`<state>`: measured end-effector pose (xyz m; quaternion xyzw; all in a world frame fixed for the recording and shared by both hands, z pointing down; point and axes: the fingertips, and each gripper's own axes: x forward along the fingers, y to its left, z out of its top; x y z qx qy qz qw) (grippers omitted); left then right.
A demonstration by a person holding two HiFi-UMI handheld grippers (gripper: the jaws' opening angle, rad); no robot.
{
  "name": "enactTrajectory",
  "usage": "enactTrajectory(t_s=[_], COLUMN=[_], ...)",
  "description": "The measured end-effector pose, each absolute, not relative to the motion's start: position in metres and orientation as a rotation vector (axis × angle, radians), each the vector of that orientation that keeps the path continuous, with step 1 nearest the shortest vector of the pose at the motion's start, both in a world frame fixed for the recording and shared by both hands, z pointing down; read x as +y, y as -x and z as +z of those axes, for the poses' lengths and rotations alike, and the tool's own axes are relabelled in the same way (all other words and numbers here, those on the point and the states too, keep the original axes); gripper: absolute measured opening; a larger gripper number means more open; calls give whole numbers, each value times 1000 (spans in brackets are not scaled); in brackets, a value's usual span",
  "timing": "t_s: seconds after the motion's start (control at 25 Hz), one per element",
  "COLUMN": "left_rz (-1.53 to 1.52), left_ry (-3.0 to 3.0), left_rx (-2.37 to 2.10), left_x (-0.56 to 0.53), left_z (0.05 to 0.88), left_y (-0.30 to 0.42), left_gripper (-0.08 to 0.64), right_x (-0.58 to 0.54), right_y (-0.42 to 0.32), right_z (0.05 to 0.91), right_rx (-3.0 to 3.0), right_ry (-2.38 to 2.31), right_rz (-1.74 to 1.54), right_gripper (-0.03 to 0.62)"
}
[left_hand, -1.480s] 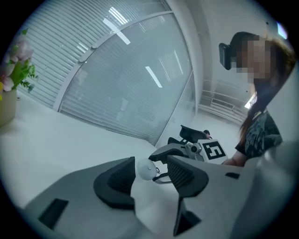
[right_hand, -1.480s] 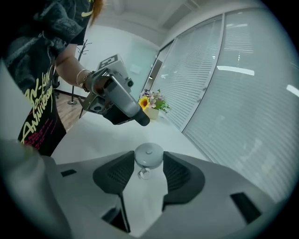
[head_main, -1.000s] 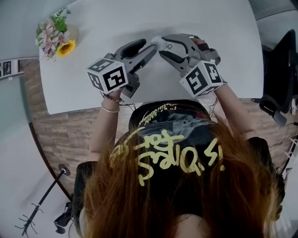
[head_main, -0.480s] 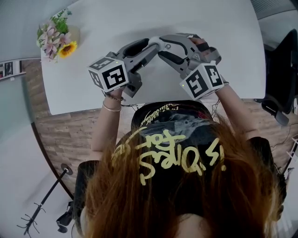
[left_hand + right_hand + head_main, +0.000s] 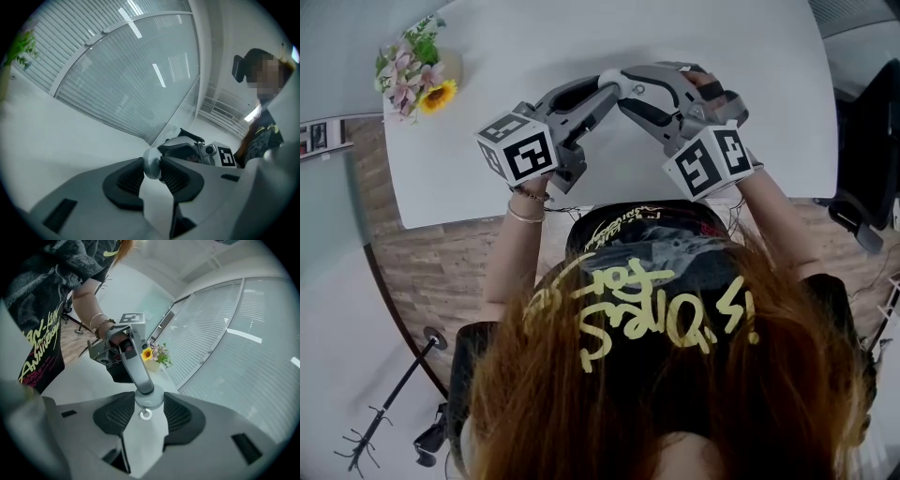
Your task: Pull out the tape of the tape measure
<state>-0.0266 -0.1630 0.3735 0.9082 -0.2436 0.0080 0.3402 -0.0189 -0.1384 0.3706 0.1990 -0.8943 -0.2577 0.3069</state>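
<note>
Head view: both grippers are raised over the white table (image 5: 750, 112) and their tips meet in the middle. The left gripper (image 5: 609, 87) comes in from the left and the right gripper (image 5: 624, 91) from the right. The tape measure (image 5: 617, 84) is only a pale spot where the tips touch, above the table and not resting on it. Flowers (image 5: 412, 80) stand at the table's far left corner, well apart from the grippers.

Left gripper view: a small round silver case, the tape measure (image 5: 150, 161), sits right at the jaw tips. The jaws have just been closing, and both ribbed pads (image 5: 174, 176) now lie against the case, clamped on its near edge. The right gripper (image 5: 187, 149) shows just beyond it.

Right gripper view: the right gripper (image 5: 149, 401) grasps the tape measure (image 5: 150, 397), with a dark pad pressed on each side of the round case. A little ring (image 5: 146, 415) hangs under the case, between the pads. The left gripper (image 5: 145, 389) reaches down from above, and its dark tip is on the case's top. I cannot make out any tape drawn out of the case.
</note>
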Motion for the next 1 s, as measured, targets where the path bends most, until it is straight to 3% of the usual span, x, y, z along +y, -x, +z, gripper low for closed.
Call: enactTrajectory(t_s=[1.0], left_rz=[-96], left_ry=[-2422], left_rx=[-678], left_x=[-158], left_z=[345], left_y=[27], left_gripper=[67], right_x=[-134], right_y=[13], right_z=[347], right_rx=[-2365], right_ry=[-604], right_rz=[-748], right_gripper=[199])
